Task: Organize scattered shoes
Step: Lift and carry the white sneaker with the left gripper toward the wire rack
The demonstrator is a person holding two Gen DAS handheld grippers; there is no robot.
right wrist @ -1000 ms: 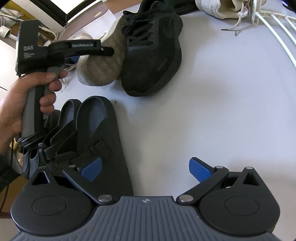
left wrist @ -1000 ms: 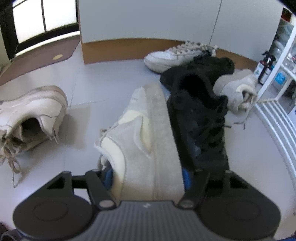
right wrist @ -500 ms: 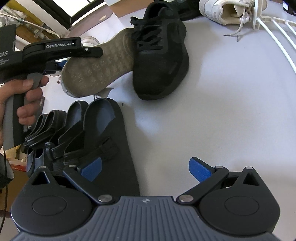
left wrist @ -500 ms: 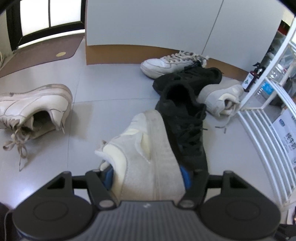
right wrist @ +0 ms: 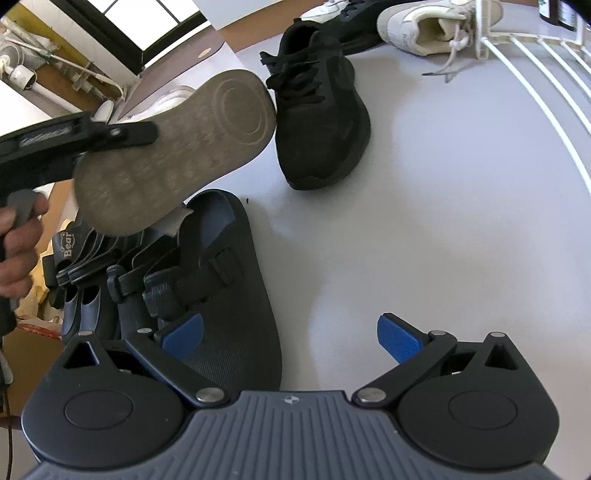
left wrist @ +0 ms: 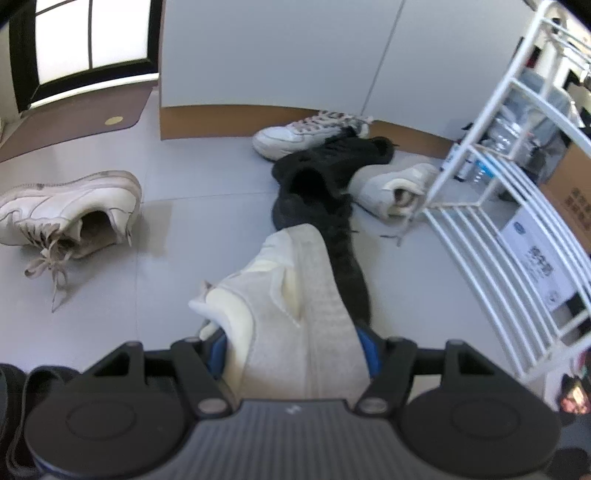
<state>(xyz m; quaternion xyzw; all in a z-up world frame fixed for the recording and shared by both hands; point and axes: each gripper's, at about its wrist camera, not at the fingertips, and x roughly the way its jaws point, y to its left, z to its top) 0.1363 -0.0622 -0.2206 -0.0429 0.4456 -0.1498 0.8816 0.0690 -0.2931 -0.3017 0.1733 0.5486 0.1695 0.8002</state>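
Left hand-held gripper [left wrist: 293, 350] is pinching the grey sneaker [left wrist: 295, 306] across its heel end, blue pads tight on both sides. My left wrist view gives me its suede upper and toe pointing away; only the right wrist view shows its tread, sole [right wrist: 177, 147] turned to that camera, the shoe clear of the floor [right wrist: 443, 221] and hanging above the sandals [right wrist: 207, 266]. That view also catches the left tool from the side, with the person's hand [right wrist: 16, 251] on its grip.

Right hand-held gripper [right wrist: 290, 334] is spread wide, nothing between the pads, poised over bare floor just right of the outer sandal.

Left view only:
- worn white sneaker [left wrist: 70, 210] on its side, laces trailing, well apart to the left
- white trainer [left wrist: 310, 134] against the brown skirting
- doormat [left wrist: 74, 122] by the window
- boxes behind the rack

Both views:
- black sneaker [right wrist: 317, 114] upright on the floor, just beside the lifted shoe; a second black one lies behind it
- grey sneaker's likely mate [right wrist: 424, 26] touching the white wire rack [left wrist: 491, 206], lace loose on the floor

Right view only: the row of dark sandals and slippers lined up at lower left, one marked "Bear".
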